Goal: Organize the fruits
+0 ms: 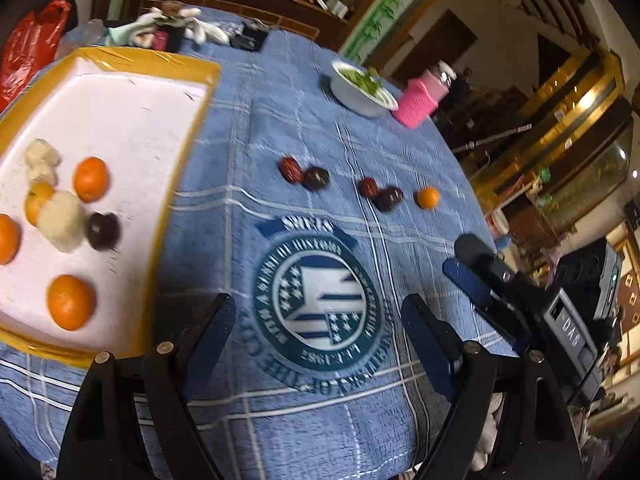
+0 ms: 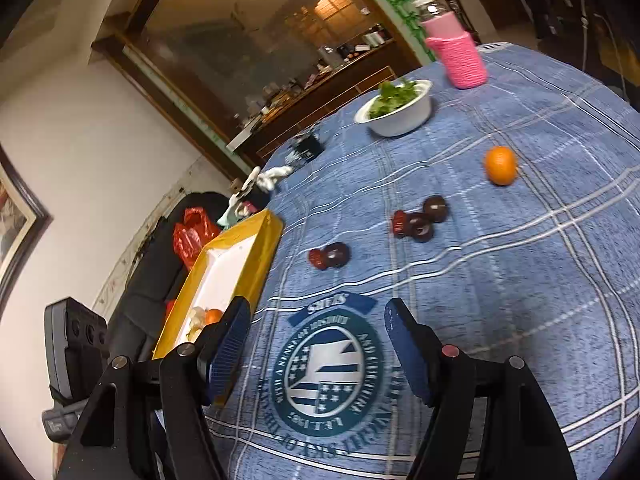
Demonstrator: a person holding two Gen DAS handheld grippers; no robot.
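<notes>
Left wrist view: both grippers, left gripper and right gripper, gape empty over bare tablecloth; tray edge at nine o'clock.

The tray runs off the left edge, cutting one orange; loose fruit blurs.

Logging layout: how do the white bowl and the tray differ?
The bowl is round, white, holding greens; the tray is rectangular, yellow-rimmed, holding oranges, a dark fruit and pale lumps. The bowl sits near the pink cup; the tray lies opposite. Both rest on the blue cloth.
</notes>
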